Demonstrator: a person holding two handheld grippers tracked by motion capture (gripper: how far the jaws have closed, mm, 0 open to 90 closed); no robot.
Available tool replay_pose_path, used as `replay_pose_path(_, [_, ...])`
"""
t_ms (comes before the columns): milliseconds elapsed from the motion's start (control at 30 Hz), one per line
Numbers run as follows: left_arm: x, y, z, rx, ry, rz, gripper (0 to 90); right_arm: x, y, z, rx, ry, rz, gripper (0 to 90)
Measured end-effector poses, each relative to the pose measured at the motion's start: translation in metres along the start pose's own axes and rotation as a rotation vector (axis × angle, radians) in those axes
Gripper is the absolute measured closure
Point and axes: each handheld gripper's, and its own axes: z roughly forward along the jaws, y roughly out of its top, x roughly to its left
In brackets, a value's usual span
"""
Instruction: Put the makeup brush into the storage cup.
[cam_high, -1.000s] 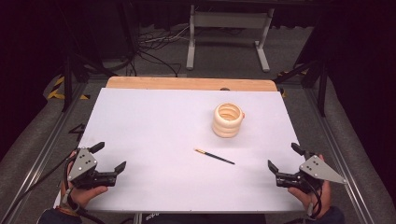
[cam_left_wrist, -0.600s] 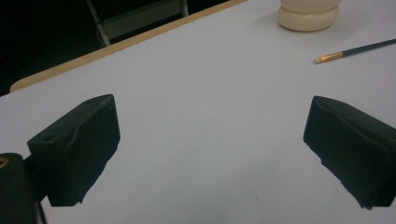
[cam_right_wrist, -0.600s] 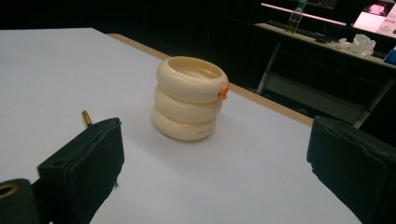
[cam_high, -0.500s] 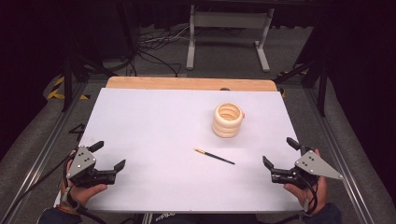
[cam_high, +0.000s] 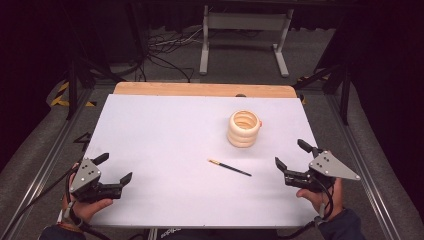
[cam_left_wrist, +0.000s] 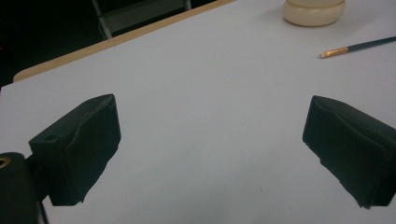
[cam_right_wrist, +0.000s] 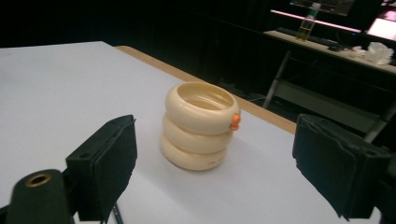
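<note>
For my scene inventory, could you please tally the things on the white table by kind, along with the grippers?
Cream ribbed holder: 1
Dark-handled paintbrush: 1
Hand-held grippers: 2, the left gripper and the right gripper, both open with nothing between the jaws
Total: 4

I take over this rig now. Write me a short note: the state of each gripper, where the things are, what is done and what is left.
Left gripper: open, nothing between the jaws, low over the near left part of the white table.
Right gripper: open, holding nothing, at the near right edge; its jaws have just been closing a little. It faces the holder.
Cream ringed holder: upright, right of the table's middle; what is inside I cannot tell.
Paintbrush: lying flat in front of the holder, apart from it, untouched.
Done: nothing visible.
Left: probably pick up the paintbrush and stand it in the holder.
</note>
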Motion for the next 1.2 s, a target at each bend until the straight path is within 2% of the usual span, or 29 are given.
replay_pose_path(33, [0.000, 0.000, -0.001, -0.003, -0.001, 0.007, 5.0, 0.001, 0.005, 0.004, 0.012, 0.024, -0.010, 14.7])
replay_pose_path(233, [-0.002, 0.001, 0.001, 0.008, 0.000, 0.018, 5.0, 0.000, 0.014, 0.009, 0.030, 0.037, -0.013, 14.0])
replay_pose_path(300, [-0.005, 0.000, 0.002, 0.018, 0.000, 0.038, 5.0, 0.000, 0.019, 0.011, 0.022, 0.037, -0.016, 11.3])
replay_pose_path(500, [-0.005, 0.000, 0.001, 0.010, 0.000, 0.035, 4.9, 0.001, 0.028, 0.022, -0.019, 0.034, -0.005, 6.7])
replay_pose_path(633, [-0.004, 0.001, 0.004, 0.010, -0.006, 0.033, 4.9, 0.007, 0.034, 0.030, -0.043, 0.070, 0.004, 7.6])
replay_pose_path(733, [-0.005, 0.001, 0.006, 0.018, -0.010, 0.039, 4.9, 0.012, 0.040, 0.035, -0.040, 0.078, -0.020, 7.6])
replay_pose_path(967, [-0.007, 0.002, 0.007, 0.020, -0.021, 0.044, 4.9, 0.017, 0.046, 0.044, -0.019, 0.104, -0.036, 8.6])
replay_pose_path(1200, [-0.008, 0.001, 0.007, 0.030, -0.020, 0.045, 4.9, 0.022, 0.049, 0.054, 0.027, 0.141, -0.057, 11.3])
